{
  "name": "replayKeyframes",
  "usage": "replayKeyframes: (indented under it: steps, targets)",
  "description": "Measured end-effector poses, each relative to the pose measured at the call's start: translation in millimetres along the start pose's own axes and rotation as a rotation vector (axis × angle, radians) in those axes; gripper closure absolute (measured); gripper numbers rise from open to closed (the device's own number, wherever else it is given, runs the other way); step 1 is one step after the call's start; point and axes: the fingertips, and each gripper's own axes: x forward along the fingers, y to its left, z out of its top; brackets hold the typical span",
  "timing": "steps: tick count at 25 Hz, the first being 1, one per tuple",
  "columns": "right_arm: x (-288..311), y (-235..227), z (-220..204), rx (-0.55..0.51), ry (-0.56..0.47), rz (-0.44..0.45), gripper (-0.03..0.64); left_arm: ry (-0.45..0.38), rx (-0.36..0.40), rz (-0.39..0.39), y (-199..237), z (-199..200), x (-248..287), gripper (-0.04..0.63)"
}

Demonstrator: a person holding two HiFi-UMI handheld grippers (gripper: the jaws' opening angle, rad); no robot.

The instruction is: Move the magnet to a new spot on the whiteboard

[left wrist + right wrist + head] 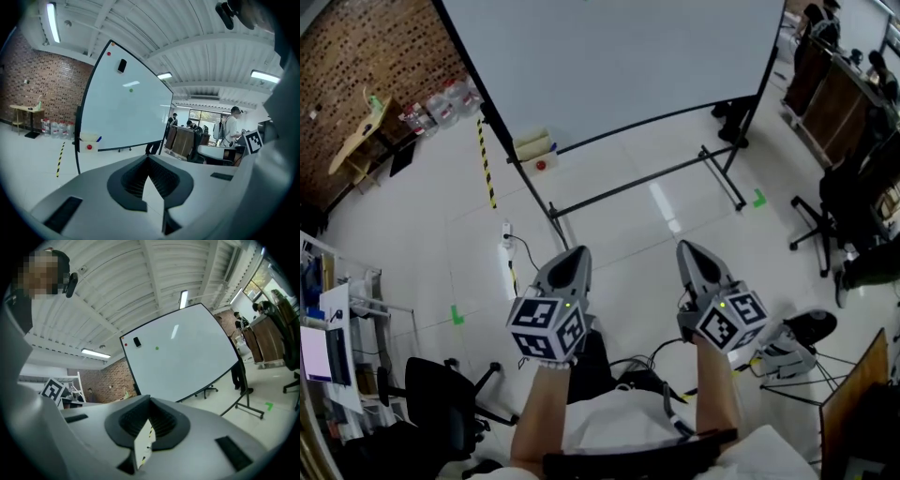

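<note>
Well, both grippers are closed with nothing in them, and the left gripper [149,158] and the right gripper [150,400] are far from the whiteboard [619,56]. High on the board sit a green magnet [131,90], a red magnet [108,53] and a black block [122,65].

We've got the left gripper [570,258] and right gripper [692,251] side by side, both pointing towards the whiteboard [619,56] and well apart from it. Its black stand [647,178] is ahead of us, and a black office chair [441,398] is at lower left.
</note>
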Motion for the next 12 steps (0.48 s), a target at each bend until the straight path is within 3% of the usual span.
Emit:
replayKeyframes:
  steps: [5, 12]
  targets:
    - [-13.1, 23.8, -19.7, -0.017, 0.053, 0.008, 0.612, 0.0, -0.016, 0.025, 8.0, -7.6, -34.0, 0.603]
    - [-7.2, 73.9, -27.8, -0.052, 0.052, -0.008, 0.612, 0.003, -0.026, -0.037, 27.8, -9.3, -56.2, 0.603]
